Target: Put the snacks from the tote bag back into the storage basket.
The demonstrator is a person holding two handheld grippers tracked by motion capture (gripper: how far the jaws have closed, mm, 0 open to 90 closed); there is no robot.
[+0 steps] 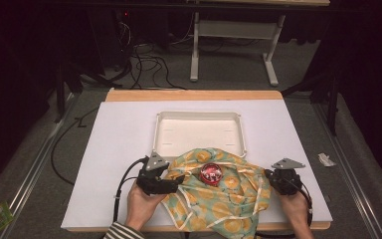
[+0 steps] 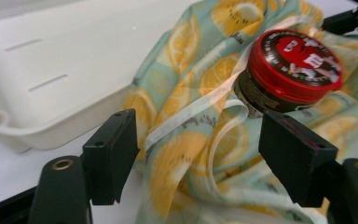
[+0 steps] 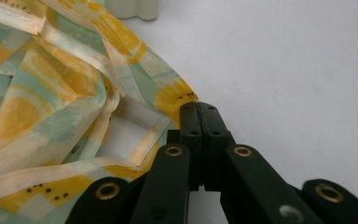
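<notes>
Left gripper (image 2: 196, 163) jaws spread wide, lower centre, facing cloth (image 1: 219, 199). Red-lidded jar (image 1: 211, 174) sits mid-cloth. Right gripper (image 3: 199, 116) clamped on cloth edge.

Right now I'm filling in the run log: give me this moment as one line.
left gripper: open, at cloth | right gripper: shut on cloth edge | red-lidded jar: on cloth | white tray: behind
</notes>
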